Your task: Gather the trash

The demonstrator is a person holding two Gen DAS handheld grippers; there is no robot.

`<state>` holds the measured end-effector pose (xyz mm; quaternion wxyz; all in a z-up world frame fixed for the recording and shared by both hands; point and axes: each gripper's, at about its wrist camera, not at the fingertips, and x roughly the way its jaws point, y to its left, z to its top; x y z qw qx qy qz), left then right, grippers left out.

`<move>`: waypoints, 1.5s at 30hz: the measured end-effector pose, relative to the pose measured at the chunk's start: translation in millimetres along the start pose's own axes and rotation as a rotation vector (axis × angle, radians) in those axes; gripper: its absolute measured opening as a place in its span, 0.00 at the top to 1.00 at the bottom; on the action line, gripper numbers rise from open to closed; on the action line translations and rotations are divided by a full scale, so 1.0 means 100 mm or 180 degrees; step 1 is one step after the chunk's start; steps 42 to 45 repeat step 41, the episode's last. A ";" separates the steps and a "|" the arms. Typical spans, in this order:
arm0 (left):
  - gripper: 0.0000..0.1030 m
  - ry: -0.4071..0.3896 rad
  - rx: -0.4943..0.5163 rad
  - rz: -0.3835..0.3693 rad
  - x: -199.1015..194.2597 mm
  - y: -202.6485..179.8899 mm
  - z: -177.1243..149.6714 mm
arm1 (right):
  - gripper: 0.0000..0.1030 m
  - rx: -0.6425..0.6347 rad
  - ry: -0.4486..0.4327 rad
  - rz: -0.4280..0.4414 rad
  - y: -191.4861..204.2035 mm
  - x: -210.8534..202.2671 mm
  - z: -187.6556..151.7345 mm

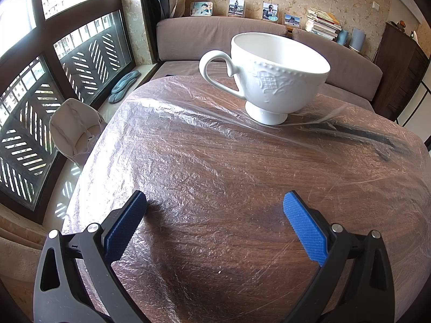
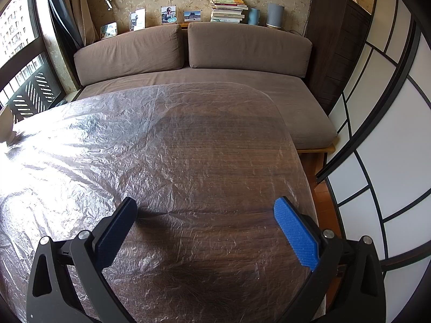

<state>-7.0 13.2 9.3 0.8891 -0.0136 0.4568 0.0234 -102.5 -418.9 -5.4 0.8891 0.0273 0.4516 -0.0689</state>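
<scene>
In the lower part of the left wrist view, the left gripper [image 1: 215,204] hangs over the dark wooden table [image 1: 242,215], its two black fingers with blue ribbed pads [image 1: 304,228] spread wide with nothing between them. The tabletop under them is covered with a thin, crinkled sheet of clear plastic film [image 1: 188,148] that gleams where daylight hits it. A tiny pale speck [image 1: 219,271] lies on the film between the fingers, too small to tell what it is.

Farther up, right of centre, a white footed porcelain teacup with an embossed pattern and a looped handle [image 1: 269,78] stands upright on the film, handle toward the left of the frame. Just right of its foot a dark, long thing [image 1: 358,134] lies under the film; I cannot tell what it is.

Off the table's left edge, at mid left, a white cup-shaped face mask [image 1: 72,129] rests near the window, apart from both grippers.

In the right wrist view the right gripper [image 2: 204,206] is likewise spread wide and empty over the film-covered table, near its right edge. Beyond the table sits a brown cushioned sofa [image 2: 215,43], and above it, at the top of the frame, a ledge carries a stack of books [image 2: 229,9].
</scene>
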 end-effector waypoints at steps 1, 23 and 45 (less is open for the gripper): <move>0.01 0.0000 0.0000 0.0000 0.00 0.00 0.00 | 0.04 0.0000 0.0000 0.0000 0.00 0.00 0.00; 0.01 0.0000 0.0001 0.0000 0.00 0.00 0.00 | 0.04 -0.0001 0.0001 0.0001 0.00 0.00 0.00; 0.01 -0.0001 0.0044 -0.0039 0.03 -0.01 0.02 | 0.04 -0.0001 0.0001 0.0001 0.00 0.00 0.00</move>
